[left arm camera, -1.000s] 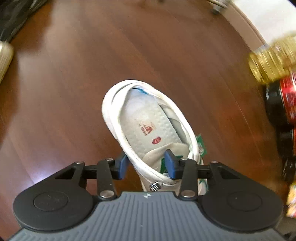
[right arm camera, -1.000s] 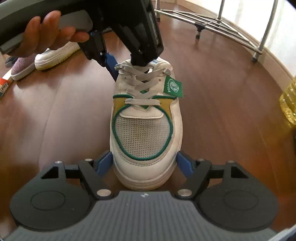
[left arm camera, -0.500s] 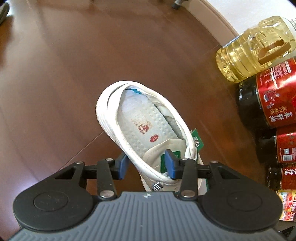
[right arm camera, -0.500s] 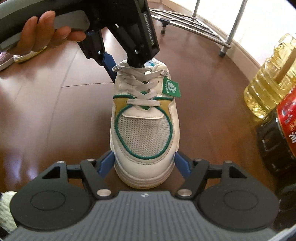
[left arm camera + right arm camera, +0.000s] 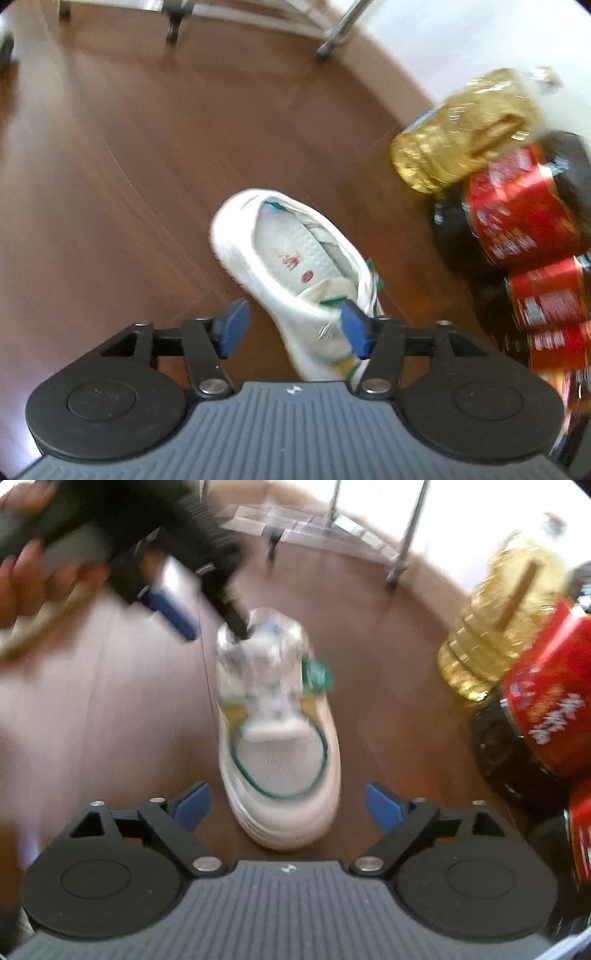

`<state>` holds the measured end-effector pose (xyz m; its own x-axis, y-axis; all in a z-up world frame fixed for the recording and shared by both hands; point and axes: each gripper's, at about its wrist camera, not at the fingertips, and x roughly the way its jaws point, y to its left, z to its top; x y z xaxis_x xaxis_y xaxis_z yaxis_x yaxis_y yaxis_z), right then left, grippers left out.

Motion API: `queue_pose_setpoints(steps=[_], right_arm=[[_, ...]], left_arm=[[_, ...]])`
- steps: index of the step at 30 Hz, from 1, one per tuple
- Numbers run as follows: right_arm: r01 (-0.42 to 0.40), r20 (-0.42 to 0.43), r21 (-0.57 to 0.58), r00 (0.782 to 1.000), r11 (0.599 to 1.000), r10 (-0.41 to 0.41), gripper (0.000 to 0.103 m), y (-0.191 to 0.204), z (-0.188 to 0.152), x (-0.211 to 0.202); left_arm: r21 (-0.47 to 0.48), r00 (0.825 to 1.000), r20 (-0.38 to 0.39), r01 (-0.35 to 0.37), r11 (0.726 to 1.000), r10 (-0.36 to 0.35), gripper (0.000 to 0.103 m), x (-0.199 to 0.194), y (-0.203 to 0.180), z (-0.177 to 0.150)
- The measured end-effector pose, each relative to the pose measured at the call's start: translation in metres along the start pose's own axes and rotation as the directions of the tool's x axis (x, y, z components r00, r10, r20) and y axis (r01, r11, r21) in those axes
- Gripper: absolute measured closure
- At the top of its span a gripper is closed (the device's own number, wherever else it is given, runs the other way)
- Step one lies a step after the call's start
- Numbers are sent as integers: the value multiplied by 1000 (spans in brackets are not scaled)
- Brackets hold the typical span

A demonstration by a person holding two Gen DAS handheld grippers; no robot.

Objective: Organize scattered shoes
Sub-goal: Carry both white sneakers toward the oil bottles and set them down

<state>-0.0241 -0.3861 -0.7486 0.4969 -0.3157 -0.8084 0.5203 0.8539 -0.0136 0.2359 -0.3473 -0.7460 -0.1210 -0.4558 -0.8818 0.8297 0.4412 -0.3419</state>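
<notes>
A white sneaker with green trim stands on the brown wooden floor, toe towards the right wrist camera. My left gripper hovers over its tongue and near side wall. Its jaws are opening: the left pad is clear of the shoe, the right pad sits at the tongue. In the right wrist view the sneaker has its toe between the spread pads of my right gripper, with a gap on each side as those jaws open too. The left gripper shows blurred above the laces.
A yellow oil bottle and dark bottles with red labels stand close on the sneaker's right, against a white wall. Metal rack legs stand on the floor behind. A hand holds the left gripper.
Both grippers have let go of the sneaker: their pads were closed on it and now stand apart. Both cameras have risen, so the shoe looks smaller, and the bottles have come closer on the right.
</notes>
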Motion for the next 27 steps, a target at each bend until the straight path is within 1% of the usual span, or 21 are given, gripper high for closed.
queue_pose_setpoints(steps=[1,2,3,4,5,6,7,9,10,11,12,14,16,18,20,21,22,23,25,26,27], right_arm=[[-61,34,54,998,997,59,10,7,6,-9],[-110,54,83,993,990,106,9,12,10,-11],[-172,72,112,984,979,164,9,21,17,-11],[-218,75,127,975,968,210,9,28,23,-7],[-270,74,142,962,952,262,9,39,30,1],[-317,65,154,948,936,310,9,51,37,12],[-332,57,161,943,930,327,9,59,41,20],[-366,39,189,930,911,366,9,83,57,45],[-375,29,204,926,904,377,9,89,62,53],[-382,12,229,921,895,390,9,98,69,65],[-386,0,257,917,886,399,9,107,75,75],[-377,-29,290,915,880,402,9,124,85,90],[-356,-47,309,921,882,388,9,135,93,102],[-317,-52,316,935,894,350,9,144,98,112],[-272,-53,343,950,899,308,9,142,101,121],[-234,-50,372,961,898,272,9,136,101,122],[-203,-40,393,971,897,237,9,130,100,121],[-171,-31,414,979,894,202,9,123,100,119],[-123,-7,445,990,887,140,9,110,100,113],[-90,18,469,996,879,92,9,97,100,105],[-82,26,479,996,874,79,9,92,100,102]], left_arm=[[68,998,6,-57,996,57,38,-13,13,-9],[123,991,5,-132,984,133,38,-23,30,-15],[171,977,2,-208,963,211,38,-32,48,-20],[199,956,10,-289,936,293,38,-43,71,-24],[190,926,20,-374,908,377,38,-55,97,-23],[139,900,32,-434,890,434,40,-67,125,-18],[71,879,43,-477,876,475,40,-80,152,-11],[-61,833,52,-548,834,551,40,-101,206,2],[-100,822,47,-562,821,568,40,-105,224,7],[-126,817,42,-567,814,576,40,-108,239,11],[-148,818,29,-566,811,575,40,-109,259,16],[-153,816,-22,-574,805,578,41,-100,290,21],[-147,813,-74,-582,800,578,47,-91,316,23],[-125,818,-116,-574,809,563,53,-77,331,23],[-90,824,-134,-564,821,551,55,-65,337,21],[-57,822,-135,-563,824,553,64,-58,337,19],[-28,820,-128,-565,825,557,77,-53,335,18],[-38,823,-126,-561,827,553,93,-52,333,18],[-98,832,-129,-552,828,539,95,-54,330,14],[-154,844,-145,-534,831,516,95,-57,330,10],[-220,862,-163,-506,834,480,95,-60,331,6]])
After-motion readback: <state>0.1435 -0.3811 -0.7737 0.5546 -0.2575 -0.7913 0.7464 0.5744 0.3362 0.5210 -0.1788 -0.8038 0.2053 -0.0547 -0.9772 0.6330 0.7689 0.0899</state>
